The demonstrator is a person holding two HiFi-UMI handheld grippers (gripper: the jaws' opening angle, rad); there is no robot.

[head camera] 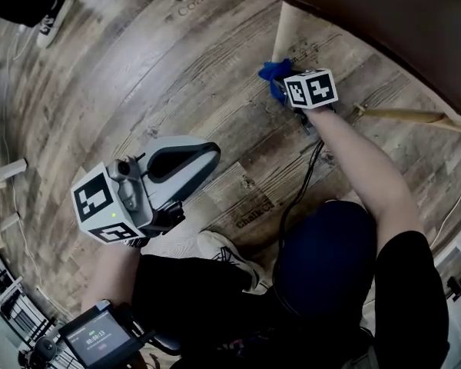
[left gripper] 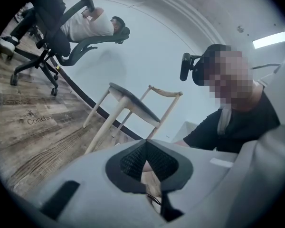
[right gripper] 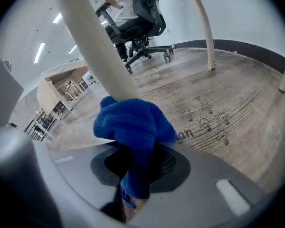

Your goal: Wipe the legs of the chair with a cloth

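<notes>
A pale wooden chair leg (head camera: 286, 31) comes down from the brown seat (head camera: 399, 21) at the top right of the head view. My right gripper (head camera: 283, 84) is shut on a blue cloth (head camera: 273, 73), which it holds against the foot of that leg. In the right gripper view the bunched cloth (right gripper: 133, 122) presses on the leg (right gripper: 88, 42), which runs up to the left. Two more legs (right gripper: 205, 27) stand behind on the plank floor. My left gripper (head camera: 206, 152) hovers low at the left, away from the chair, its jaws shut on nothing (left gripper: 145, 148).
A black cable (head camera: 303, 183) trails over the floor below the right gripper. A person sits on a black office chair (right gripper: 142, 13) beyond the legs. Another wooden chair (left gripper: 133, 103) shows in the left gripper view. My shoe (head camera: 219, 252) rests near the left gripper.
</notes>
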